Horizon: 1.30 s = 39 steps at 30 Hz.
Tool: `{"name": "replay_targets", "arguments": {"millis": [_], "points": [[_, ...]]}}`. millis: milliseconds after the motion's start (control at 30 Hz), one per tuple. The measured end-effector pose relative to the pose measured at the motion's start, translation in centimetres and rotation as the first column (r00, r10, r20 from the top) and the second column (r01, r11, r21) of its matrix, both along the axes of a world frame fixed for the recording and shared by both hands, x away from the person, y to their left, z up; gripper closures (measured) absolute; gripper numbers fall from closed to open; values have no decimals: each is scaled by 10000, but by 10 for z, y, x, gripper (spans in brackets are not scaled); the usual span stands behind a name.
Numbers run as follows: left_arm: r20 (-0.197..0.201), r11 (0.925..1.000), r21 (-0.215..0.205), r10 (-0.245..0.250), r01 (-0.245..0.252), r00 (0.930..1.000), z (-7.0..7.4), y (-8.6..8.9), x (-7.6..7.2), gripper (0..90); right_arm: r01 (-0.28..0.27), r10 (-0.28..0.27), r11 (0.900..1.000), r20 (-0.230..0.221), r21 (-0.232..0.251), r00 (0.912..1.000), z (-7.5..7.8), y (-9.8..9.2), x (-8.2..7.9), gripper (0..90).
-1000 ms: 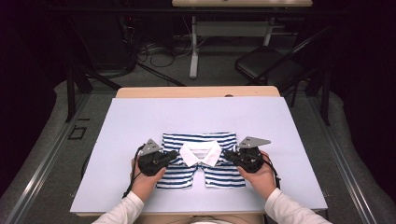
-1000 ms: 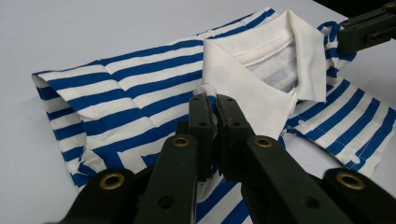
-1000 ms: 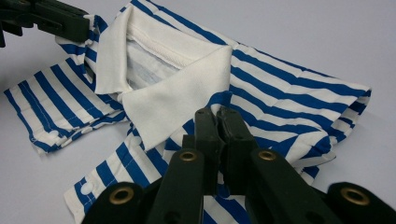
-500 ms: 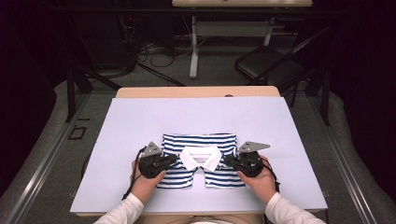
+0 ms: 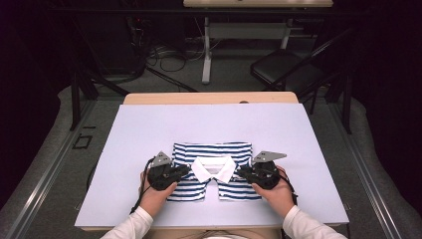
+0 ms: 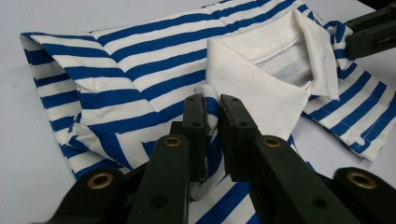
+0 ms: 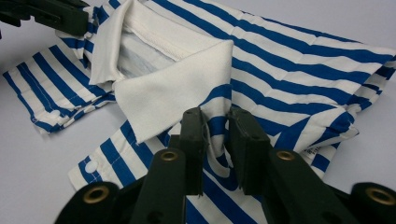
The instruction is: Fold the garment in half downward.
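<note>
Compared with a second ago, both hands sit a little nearer the person's edge of the tabletop (image 5: 149, 129), and the striped shirt (image 5: 215, 172) has come along with them. The left gripper (image 5: 180, 172) and the right gripper (image 5: 244, 173) have just been opening their jaws; a fold of striped cloth still stands in each narrow gap, loosely pinched rather than clenched. The shirt lies folded on the near middle of the tabletop, its long axis running left to right, the white collar (image 5: 214, 168) opening toward the person and the folded edge toward the far side.
</note>
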<state>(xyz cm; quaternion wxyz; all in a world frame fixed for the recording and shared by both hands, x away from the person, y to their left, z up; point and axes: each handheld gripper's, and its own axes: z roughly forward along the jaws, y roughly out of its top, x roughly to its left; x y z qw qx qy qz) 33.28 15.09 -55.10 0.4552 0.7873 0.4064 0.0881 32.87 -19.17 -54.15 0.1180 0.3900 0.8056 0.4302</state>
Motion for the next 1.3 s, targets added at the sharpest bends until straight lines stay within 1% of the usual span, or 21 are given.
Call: {"name": "replay_targets", "arguments": {"millis": [100,233,400,467,633,700,767,800,867,933,1000,1067,1133,1233,1267,1300], "points": [[-88,10000,29,35,-35,10000,1,0,0,767,5,-5,10000,-39,-1,10000,1,0,0,696],[-190,9999,19,142,-142,9997,1,0,0,681,12,-12,10000,-64,-40,10000,2,1,1,608],[-406,9997,6,232,-232,9989,1,0,0,552,30,-32,9999,-171,-139,9998,4,2,2,475],[-448,9997,80,242,-238,9987,2,0,0,504,38,-41,9998,-175,-183,9998,5,3,2,421],[-602,9995,119,299,-292,9977,3,2,1,374,-25,16,9989,-198,-465,9998,7,4,2,313],[-769,9996,58,288,-285,9966,4,2,1,329,16,-23,9985,-130,-549,9999,8,4,1,277],[-829,9994,41,357,-355,9959,4,4,2,300,59,-60,9985,-21,-550,10000,10,3,1,240],[-878,9993,47,370,-368,9955,5,4,1,287,97,-100,9987,-57,-499,9999,11,3,1,218],[-924,9993,33,383,-381,9950,6,6,2,275,106,-106,9986,-10,-519,9999,13,2,1,190],[-975,9991,74,425,-420,9943,6,7,2,247,113,-117,9983,-68,-563,9999,15,2,1,148],[-1032,9990,159,422,-408,9938,7,8,2,223,29,-38,9977,-123,-684,9999,16,2,1,143],[-985,9985,272,493,-468,9939,7,9,2,185,19,-38,9974,-263,-718,9996,18,3,1,123],[-976,9983,294,527,-500,9938,9,9,1,163,-13,-18,9968,-383,-798,9993,19,4,1,86],[-969,9983,252,543,-521,9938,12,10,1,154,-114,70,9969,-566,-782,9984,22,5,1,69],[-970,9985,274,501,-476,9940,13,11,2,153,-99,59,9974,-563,-707,9984,22,6,1,63],[-1005,9986,192,500,-483,9937,14,11,3,148,-158,107,9967,-652,-793,9978,24,6,2,59]]}}
